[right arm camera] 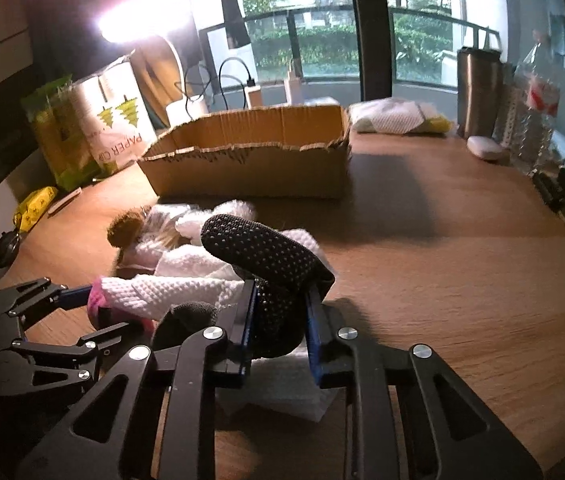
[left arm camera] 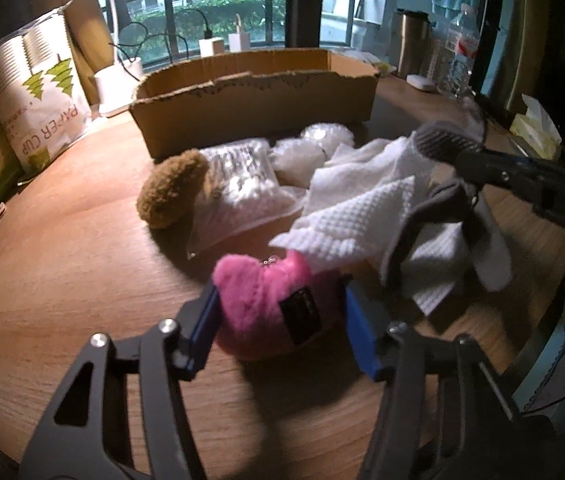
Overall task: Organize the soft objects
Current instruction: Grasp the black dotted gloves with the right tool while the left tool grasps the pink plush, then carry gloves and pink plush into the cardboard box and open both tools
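Observation:
A pink plush toy (left arm camera: 270, 304) lies on the wooden table between the blue pads of my left gripper (left arm camera: 278, 328), whose jaws stand open around it, close to its sides. My right gripper (right arm camera: 278, 328) is shut on a dark grey sock with grip dots (right arm camera: 262, 256), lifted a little; the sock also shows in the left wrist view (left arm camera: 442, 144). A white waffle cloth (left arm camera: 362, 216) drapes over the pile and the pink toy. A brown plush ball (left arm camera: 174, 188) and clear bags of white filling (left arm camera: 242, 176) lie behind. The cardboard box (left arm camera: 254, 100) stands open further back.
A paper cup pack (left arm camera: 42, 92) and green packs stand at the left. A steel tumbler (right arm camera: 478, 92), water bottle (right arm camera: 538, 108) and white case (right arm camera: 486, 148) stand at the right back. A tissue box (left arm camera: 534, 128) sits at the right. Chargers and cables (left arm camera: 210, 40) lie by the window.

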{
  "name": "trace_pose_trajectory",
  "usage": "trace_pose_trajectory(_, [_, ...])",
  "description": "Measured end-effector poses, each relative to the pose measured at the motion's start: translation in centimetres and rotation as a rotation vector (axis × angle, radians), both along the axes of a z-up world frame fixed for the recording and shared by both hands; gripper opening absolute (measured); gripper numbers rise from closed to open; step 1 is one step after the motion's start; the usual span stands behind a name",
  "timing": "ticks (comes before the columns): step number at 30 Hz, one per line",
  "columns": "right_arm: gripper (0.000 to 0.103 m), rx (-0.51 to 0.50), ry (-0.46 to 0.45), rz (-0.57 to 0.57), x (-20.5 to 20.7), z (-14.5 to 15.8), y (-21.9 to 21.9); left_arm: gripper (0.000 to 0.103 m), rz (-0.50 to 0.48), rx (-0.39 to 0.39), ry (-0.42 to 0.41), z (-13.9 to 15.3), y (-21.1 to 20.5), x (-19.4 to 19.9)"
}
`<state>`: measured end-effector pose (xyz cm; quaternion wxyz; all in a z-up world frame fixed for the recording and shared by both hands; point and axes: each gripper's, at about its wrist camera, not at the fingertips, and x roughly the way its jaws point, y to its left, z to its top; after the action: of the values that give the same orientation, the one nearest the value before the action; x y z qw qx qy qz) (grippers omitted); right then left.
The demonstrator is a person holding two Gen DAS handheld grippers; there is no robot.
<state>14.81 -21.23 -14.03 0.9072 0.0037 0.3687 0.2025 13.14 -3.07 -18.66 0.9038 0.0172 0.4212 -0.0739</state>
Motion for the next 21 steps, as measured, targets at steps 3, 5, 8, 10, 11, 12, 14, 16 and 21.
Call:
trace_pose_trajectory(3, [0.023, 0.002, -0.025, -0.011, -0.5, 1.1, -0.3, 0.057, 0.01, -0.018, -0.033, 1.0, 0.6, -0.5])
trace_pose_trajectory(5, [0.023, 0.003, -0.043, -0.014, -0.8, 1.8, -0.3, 0.057, 0.024, -0.034, -0.055, 1.6, 1.0, -0.8])
trace_pose_trajectory(8, [0.023, 0.004, -0.069, -0.01, -0.9, 2.9, -0.3, 0.056, 0.039, -0.055, -0.079, 2.5, 1.7, -0.9])
trace_pose_trajectory(10, [0.023, 0.008, -0.092, -0.007, -1.0, 3.9, -0.4, 0.056, 0.048, -0.064, -0.094, 3.0, 2.2, -1.0])
trace_pose_trajectory(11, [0.023, 0.01, -0.107, -0.006, -1.0, 4.5, -0.4, 0.056, 0.052, -0.07, -0.1, 3.3, 2.4, -1.0])
trace_pose_trajectory(12, [0.023, 0.011, -0.117, -0.006, -1.0, 4.8, -0.4, 0.056, 0.057, -0.078, -0.107, 3.5, 2.6, -1.1])
trace_pose_trajectory(14, [0.023, 0.014, -0.14, -0.002, -1.1, 5.7, -0.4, 0.056, 0.069, -0.089, -0.117, 4.0, 3.2, -1.0])
trace_pose_trajectory(16, [0.023, 0.011, -0.162, 0.002, -1.0, 6.6, -0.3, 0.056, 0.082, -0.089, -0.136, 4.6, 3.7, -0.8])
trace_pose_trajectory(21, [0.023, 0.012, -0.206, 0.007, 0.0, 8.3, -0.2, 0.056, 0.107, -0.09, -0.203, 6.9, 4.7, -0.1])
